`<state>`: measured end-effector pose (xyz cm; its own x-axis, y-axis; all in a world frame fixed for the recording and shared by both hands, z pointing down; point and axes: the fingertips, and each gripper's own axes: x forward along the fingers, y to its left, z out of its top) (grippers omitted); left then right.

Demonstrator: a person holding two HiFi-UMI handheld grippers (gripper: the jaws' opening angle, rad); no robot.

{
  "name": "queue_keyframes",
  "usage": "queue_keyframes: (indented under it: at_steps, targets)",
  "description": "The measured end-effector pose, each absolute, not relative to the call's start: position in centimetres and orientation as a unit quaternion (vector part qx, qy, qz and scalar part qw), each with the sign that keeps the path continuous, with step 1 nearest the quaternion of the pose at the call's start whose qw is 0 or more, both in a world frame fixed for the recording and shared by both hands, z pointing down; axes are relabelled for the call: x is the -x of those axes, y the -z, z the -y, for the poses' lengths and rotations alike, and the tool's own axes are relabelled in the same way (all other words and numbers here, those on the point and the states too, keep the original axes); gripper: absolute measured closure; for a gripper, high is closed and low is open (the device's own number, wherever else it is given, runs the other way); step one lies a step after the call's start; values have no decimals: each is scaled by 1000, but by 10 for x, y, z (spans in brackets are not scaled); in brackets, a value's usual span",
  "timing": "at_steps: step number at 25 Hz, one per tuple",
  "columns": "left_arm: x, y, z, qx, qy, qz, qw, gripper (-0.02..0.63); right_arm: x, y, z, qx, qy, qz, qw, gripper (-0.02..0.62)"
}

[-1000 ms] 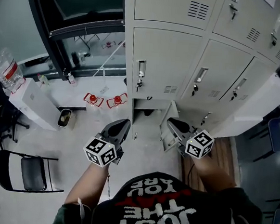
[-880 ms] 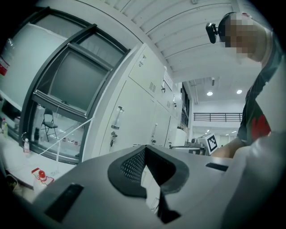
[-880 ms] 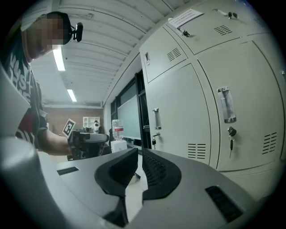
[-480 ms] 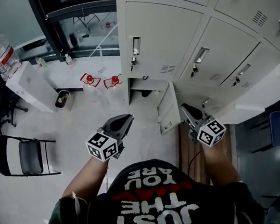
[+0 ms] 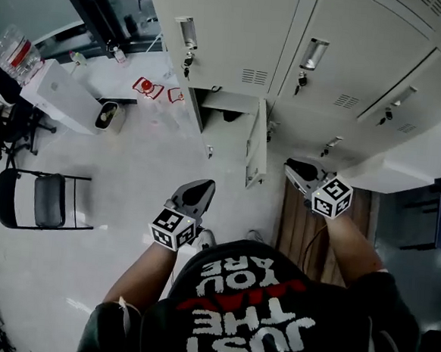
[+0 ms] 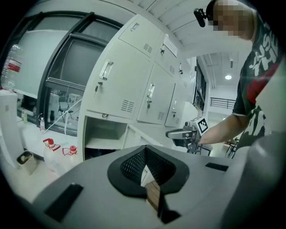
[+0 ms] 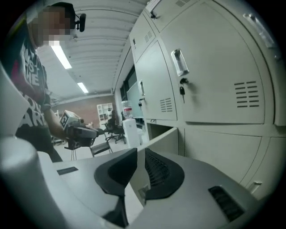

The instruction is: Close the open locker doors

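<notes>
A bank of pale grey lockers [image 5: 351, 60] fills the top of the head view. One bottom compartment [image 5: 224, 112] stands open, and its door [image 5: 258, 148] sticks out toward me, seen nearly edge-on. My right gripper [image 5: 291, 168] hovers just right of that door, apart from it. Its jaws are opening, a narrow slit shows between them, and nothing is in it. In the right gripper view [image 7: 139, 154] the door [image 7: 166, 138] lies straight ahead. My left gripper [image 5: 202, 187] hangs over the floor left of the door, slightly open and empty. It [image 6: 145, 154] faces the compartment [image 6: 105, 134].
A folding chair [image 5: 44, 199] stands at the left. A white box [image 5: 64, 91], a small bin [image 5: 107, 115] and water bottles [image 5: 14, 49] sit by the window wall. Red items [image 5: 148, 87] lie on the floor. A strip of wooden flooring [image 5: 300, 231] runs under my right arm.
The head view has slid so the lockers sit higher and the door shows edge-on. The right gripper, earlier at the door's face, is now to its right. The left gripper stays low.
</notes>
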<state>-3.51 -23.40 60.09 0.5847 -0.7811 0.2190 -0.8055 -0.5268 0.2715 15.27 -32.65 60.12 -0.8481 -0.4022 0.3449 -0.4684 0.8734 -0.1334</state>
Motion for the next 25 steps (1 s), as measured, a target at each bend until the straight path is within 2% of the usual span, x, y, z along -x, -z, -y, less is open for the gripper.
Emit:
queue_keyframes:
  at_steps: [6, 10, 17, 25]
  targets:
    - [-21, -650, 229, -837, -50, 501, 214, 598, -161, -683, 312, -102, -87, 962, 238, 489]
    - [-43, -674, 228, -822, -62, 519, 224, 598, -155, -729, 303, -44, -72, 960, 266, 479]
    - [-50, -709, 221, -803, -78, 540, 241, 598, -130, -802, 303, 17, -22, 947, 320, 457]
    - [-39, -730, 220, -801, -89, 537, 248, 598, -98, -824, 305, 55, -6, 938, 343, 456]
